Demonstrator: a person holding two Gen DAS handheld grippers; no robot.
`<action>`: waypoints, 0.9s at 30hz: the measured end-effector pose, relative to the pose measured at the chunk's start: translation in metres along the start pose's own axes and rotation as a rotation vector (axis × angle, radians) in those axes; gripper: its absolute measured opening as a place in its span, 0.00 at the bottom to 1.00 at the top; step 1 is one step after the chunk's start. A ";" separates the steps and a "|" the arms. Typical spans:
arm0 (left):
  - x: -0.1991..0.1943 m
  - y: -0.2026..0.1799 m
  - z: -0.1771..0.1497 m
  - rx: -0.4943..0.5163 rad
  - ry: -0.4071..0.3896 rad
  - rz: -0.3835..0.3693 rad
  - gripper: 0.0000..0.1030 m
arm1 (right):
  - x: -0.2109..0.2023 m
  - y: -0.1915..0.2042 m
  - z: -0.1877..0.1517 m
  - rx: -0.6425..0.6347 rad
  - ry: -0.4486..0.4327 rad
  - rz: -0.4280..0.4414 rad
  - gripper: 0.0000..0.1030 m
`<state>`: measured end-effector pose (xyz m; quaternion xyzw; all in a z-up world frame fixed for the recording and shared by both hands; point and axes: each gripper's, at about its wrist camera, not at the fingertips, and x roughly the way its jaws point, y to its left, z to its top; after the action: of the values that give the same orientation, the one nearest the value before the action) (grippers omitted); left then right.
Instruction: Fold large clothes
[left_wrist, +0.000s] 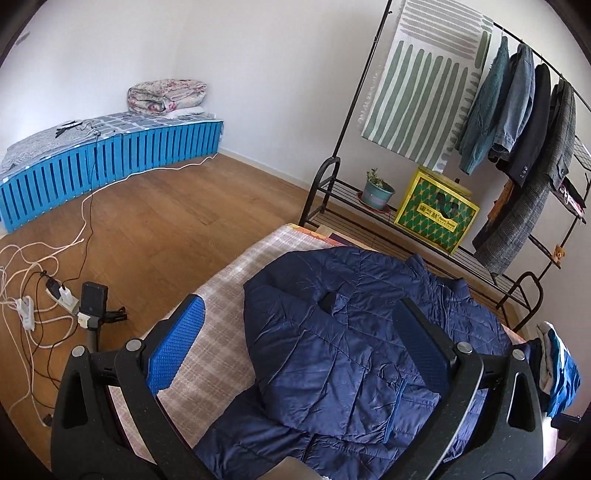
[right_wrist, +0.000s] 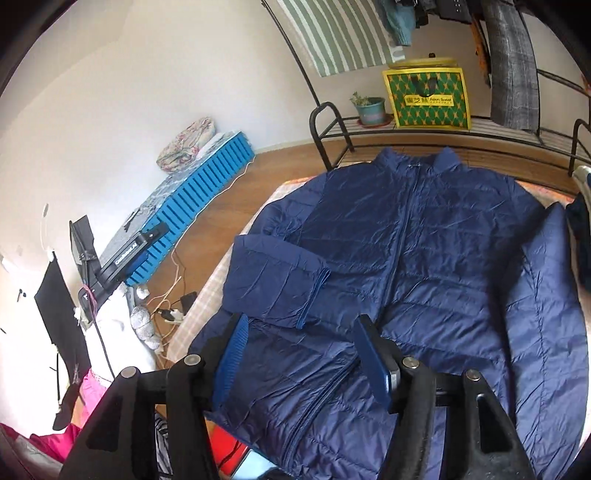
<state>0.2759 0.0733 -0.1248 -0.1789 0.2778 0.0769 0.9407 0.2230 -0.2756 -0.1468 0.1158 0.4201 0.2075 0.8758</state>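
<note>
A navy quilted jacket (right_wrist: 424, 258) lies front up on a plaid-covered surface (left_wrist: 218, 295), zipper closed, collar at the far end. Its left sleeve (right_wrist: 273, 280) is folded in across the chest; the right sleeve (right_wrist: 546, 295) lies out along the side. In the left wrist view the jacket (left_wrist: 351, 350) shows with the folded sleeve on top. My left gripper (left_wrist: 299, 321) is open above the jacket's left side, holding nothing. My right gripper (right_wrist: 299, 339) is open above the jacket's lower front near the hem, holding nothing.
A black clothes rack (left_wrist: 532, 122) with hanging coats, a striped cloth, a yellow-green box (left_wrist: 436, 210) and a plant pot (left_wrist: 376, 192) stands behind the jacket. A blue slatted bed (left_wrist: 110, 162) is at the left. Cables and a power strip (left_wrist: 55, 295) lie on the wood floor. Clothes are piled at right (left_wrist: 557, 365).
</note>
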 end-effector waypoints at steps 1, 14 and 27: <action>0.000 -0.004 -0.001 -0.008 -0.006 0.017 1.00 | 0.007 -0.004 0.005 0.008 -0.003 -0.004 0.61; -0.033 -0.053 -0.018 0.095 -0.033 0.056 1.00 | 0.201 -0.042 0.033 0.217 0.109 0.010 0.65; -0.021 -0.011 -0.016 0.071 -0.016 0.123 1.00 | 0.277 -0.028 0.022 0.284 0.219 0.037 0.75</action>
<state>0.2533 0.0564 -0.1221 -0.1273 0.2835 0.1258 0.9421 0.4030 -0.1730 -0.3343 0.2229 0.5358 0.1735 0.7957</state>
